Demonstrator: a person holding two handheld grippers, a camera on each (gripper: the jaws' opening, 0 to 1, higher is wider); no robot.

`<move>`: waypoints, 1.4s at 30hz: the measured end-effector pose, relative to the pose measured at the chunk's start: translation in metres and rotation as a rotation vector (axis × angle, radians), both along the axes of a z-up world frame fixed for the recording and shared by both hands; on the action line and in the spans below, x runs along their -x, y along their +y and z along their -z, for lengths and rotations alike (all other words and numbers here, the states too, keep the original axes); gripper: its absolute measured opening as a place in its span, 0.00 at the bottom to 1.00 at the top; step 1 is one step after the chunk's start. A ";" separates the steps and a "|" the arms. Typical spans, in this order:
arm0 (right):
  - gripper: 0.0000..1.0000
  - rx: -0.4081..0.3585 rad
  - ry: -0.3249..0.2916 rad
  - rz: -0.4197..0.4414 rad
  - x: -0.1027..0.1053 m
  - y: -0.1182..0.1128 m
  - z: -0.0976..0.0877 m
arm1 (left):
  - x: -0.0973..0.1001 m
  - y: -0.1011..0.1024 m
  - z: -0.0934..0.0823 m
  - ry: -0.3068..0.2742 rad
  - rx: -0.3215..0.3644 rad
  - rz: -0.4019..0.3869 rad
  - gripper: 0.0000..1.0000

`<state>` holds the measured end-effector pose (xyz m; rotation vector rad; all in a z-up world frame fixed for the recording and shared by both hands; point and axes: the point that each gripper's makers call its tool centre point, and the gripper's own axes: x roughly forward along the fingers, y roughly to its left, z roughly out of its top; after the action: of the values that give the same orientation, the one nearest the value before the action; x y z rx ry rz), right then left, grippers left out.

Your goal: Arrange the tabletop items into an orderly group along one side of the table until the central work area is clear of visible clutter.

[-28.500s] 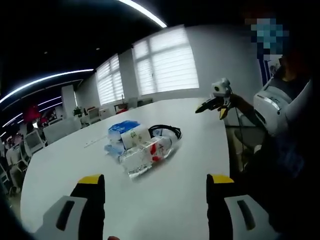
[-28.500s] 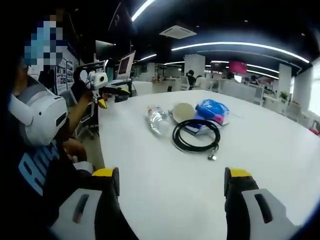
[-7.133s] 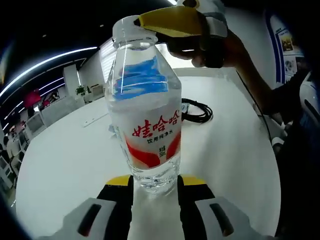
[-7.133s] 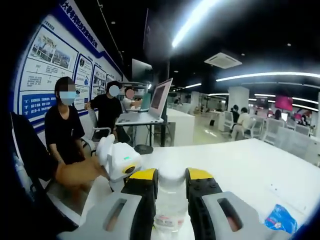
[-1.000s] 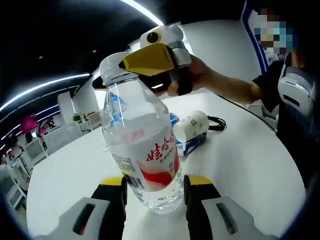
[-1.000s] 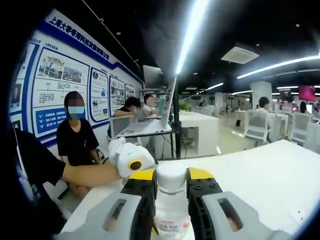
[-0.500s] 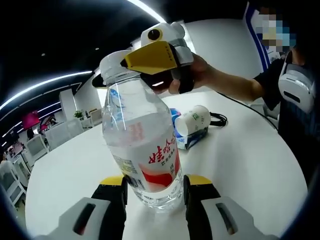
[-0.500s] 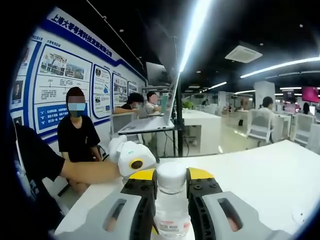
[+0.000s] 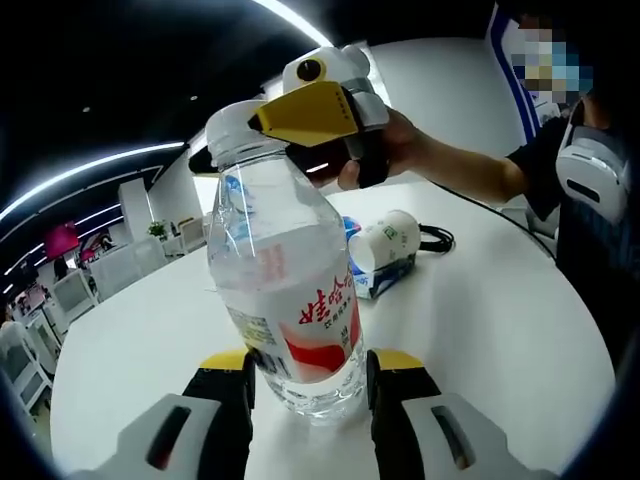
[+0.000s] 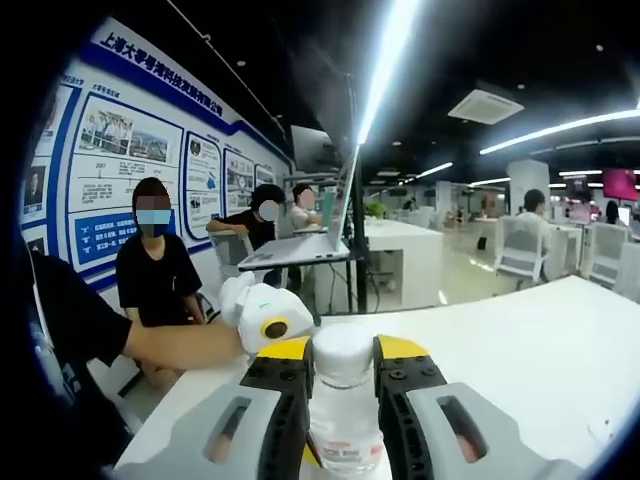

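One water bottle [image 9: 290,300] upright above white table [image 9: 480,330], my left gripper [image 9: 310,372] clamped on its base, my right gripper [image 10: 342,362] clamped on its white cap [image 10: 342,352]. Behind it on table I see paper cup [image 9: 385,240] lying atop small carton [image 9: 385,278], black cable [image 9: 435,238] beside them.

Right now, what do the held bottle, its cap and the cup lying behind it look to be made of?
Bottle: clear, glossy plastic, probably; the room shows through it. Cap: opaque white plastic, apparently. Cup: likely paper, with a matte white printed wall.
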<state>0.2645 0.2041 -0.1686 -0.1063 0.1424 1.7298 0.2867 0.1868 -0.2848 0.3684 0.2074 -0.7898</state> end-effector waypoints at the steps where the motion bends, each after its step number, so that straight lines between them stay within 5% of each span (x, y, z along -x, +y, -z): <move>1: 0.22 0.000 -0.001 0.002 0.000 0.000 0.000 | 0.000 0.000 0.000 0.000 -0.003 -0.001 0.44; 6: 0.39 0.008 -0.021 0.043 -0.001 -0.001 -0.002 | 0.002 0.000 0.001 0.004 -0.014 -0.015 0.45; 20: 0.46 0.008 -0.046 0.080 0.000 -0.011 -0.007 | 0.018 0.009 -0.004 -0.005 0.005 -0.076 0.57; 42: 0.82 -0.001 -0.181 0.118 0.030 -0.027 -0.019 | 0.064 0.013 -0.013 0.043 -0.001 -0.164 0.88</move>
<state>0.2343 0.1769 -0.1498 -0.2480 0.0140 1.5936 0.2224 0.2002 -0.2715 0.3314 0.2751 -0.6364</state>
